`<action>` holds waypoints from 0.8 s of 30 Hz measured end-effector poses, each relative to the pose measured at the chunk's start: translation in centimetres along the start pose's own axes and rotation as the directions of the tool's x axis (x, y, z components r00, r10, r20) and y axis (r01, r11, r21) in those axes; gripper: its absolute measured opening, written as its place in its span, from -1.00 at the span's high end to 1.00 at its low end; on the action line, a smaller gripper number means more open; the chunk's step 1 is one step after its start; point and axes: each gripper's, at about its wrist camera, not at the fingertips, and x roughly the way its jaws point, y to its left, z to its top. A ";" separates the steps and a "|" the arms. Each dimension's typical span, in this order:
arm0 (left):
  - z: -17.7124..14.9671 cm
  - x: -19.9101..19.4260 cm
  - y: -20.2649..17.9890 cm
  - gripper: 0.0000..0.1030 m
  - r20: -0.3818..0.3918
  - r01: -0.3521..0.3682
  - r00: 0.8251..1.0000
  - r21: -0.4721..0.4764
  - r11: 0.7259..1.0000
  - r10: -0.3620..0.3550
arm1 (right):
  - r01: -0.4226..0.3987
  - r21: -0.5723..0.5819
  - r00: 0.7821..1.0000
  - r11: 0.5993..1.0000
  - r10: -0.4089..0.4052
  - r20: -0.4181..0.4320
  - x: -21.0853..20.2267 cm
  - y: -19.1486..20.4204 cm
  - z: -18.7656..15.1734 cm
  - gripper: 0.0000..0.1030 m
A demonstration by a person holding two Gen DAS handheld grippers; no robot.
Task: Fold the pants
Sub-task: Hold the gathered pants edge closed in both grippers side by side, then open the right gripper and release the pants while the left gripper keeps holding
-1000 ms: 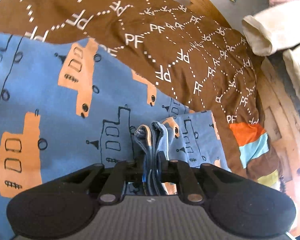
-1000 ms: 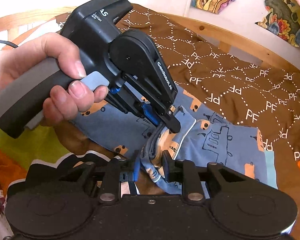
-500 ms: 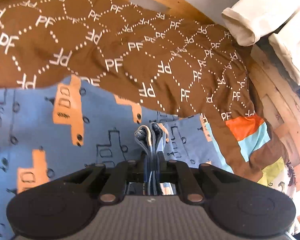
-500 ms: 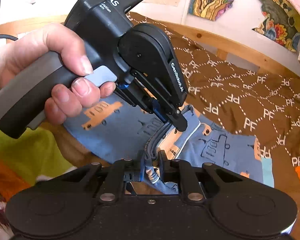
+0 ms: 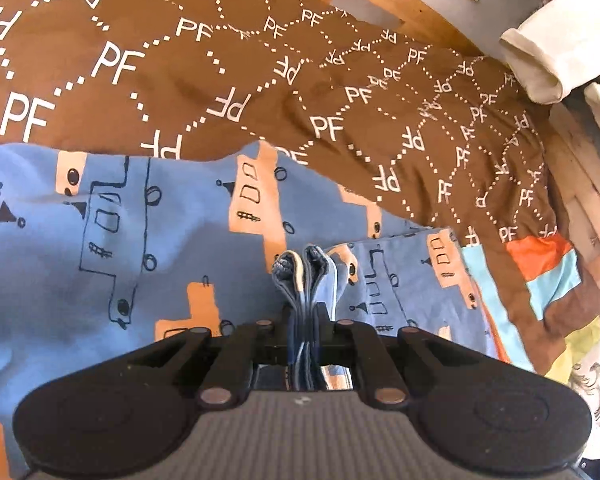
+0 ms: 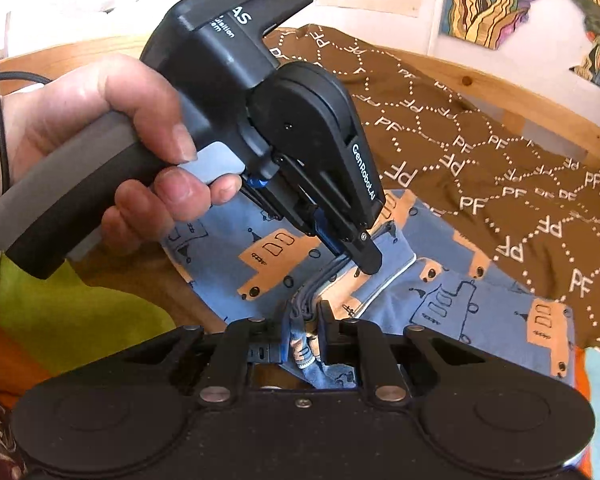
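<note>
left hand-held gripper [image 5: 304, 320] clamped shut on cloth, right hand-held gripper [image 6: 303, 320] likewise, left hand [image 6: 100, 152] gripping handle

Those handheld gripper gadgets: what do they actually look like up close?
The left gripper is a matte black, pistol-shaped tool with a grey handle, a pale trigger, blue inner parts, white "GenRobot.AI" lettering and a black cable. A bare left hand grips it. The right gripper shows black linkage bars with silver rivets.

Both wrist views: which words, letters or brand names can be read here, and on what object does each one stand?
"PF": white letters repeated across the brown blanket.
"GenRobot.AI": on the side of the left gripper, seen in the right wrist view.
"AS": on its upper housing; the smaller lines below are cut off and unreadable.
The blue pants carry only drawings.
</note>
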 end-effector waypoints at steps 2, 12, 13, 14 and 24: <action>-0.1 0.5 0.4 0.81 -0.017 -0.001 1.000 -0.008 1.000 0.001 | -0.009 0.000 1.000 1.000 0.009 -0.011 0.4 0.0 -0.1 0.73; 0.0 0.0 0.5 -0.18 0.037 -0.040 0.998 -0.025 0.999 0.041 | 0.186 -0.009 0.981 0.982 -0.186 0.057 -3.0 -3.9 -1.2 -0.71; -0.1 0.0 0.0 -0.24 0.059 -0.064 0.996 -0.023 0.998 0.065 | 0.273 -0.024 0.960 0.962 -0.271 0.066 -3.2 -4.9 -1.3 -0.78; -0.3 0.1 -0.6 -0.36 0.075 -0.090 0.993 -0.009 0.996 0.090 | 0.339 -0.034 0.939 0.940 -0.337 0.062 -3.2 -6.0 -1.4 -0.79; -2.7 2.2 -3.4 -0.41 0.220 -0.348 0.923 0.128 0.929 0.316 | 0.521 -0.170 0.852 0.836 -0.522 0.042 4.4 -13.2 -1.4 -0.92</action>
